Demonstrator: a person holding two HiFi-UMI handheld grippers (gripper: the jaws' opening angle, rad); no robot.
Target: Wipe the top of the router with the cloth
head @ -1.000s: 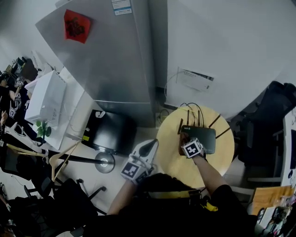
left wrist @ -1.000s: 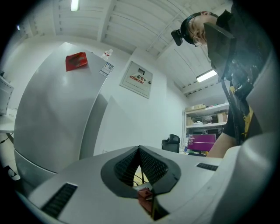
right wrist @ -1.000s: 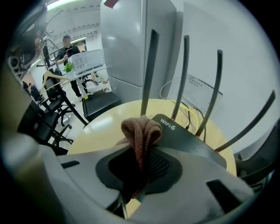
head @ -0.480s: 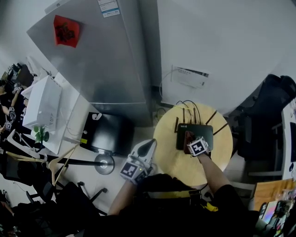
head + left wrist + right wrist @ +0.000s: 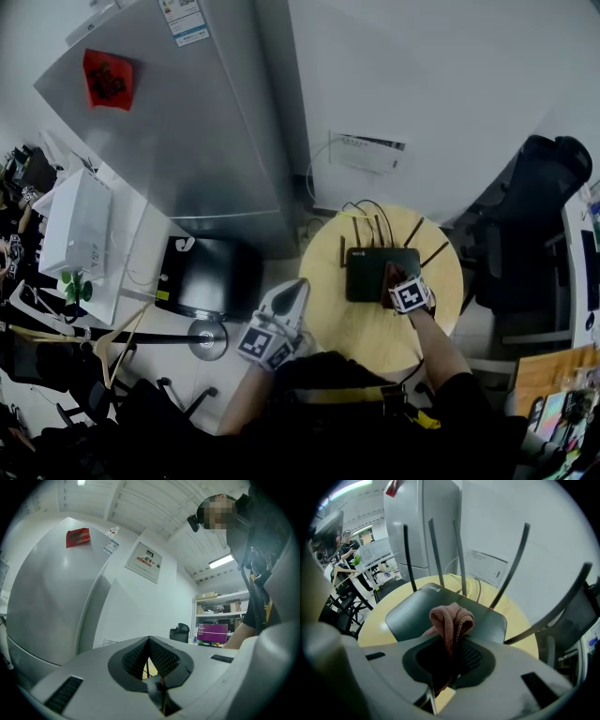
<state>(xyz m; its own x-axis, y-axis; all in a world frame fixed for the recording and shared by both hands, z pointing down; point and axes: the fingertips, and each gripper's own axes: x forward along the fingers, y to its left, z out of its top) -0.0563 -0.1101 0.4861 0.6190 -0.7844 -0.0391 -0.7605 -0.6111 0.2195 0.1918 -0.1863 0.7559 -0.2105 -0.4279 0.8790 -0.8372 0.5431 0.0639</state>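
**Flat, even strokes**

Press the cloth (image 5: pixel 451 618), pinched in the right claw (image 5: pixel 449 663) over the router's (image 5: pixel 410 613) right half, flat; sweep leftward, clear of its rear antennas (image 5: pixel 434 550). Park the closed, empty left claw (image 5: pixel 151 663) well left of the router.

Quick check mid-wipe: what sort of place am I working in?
Most likely an office or lab corner: a tall steel refrigerator against the wall, storage shelves with boxes above a lit monitor, and the router on a small round table.
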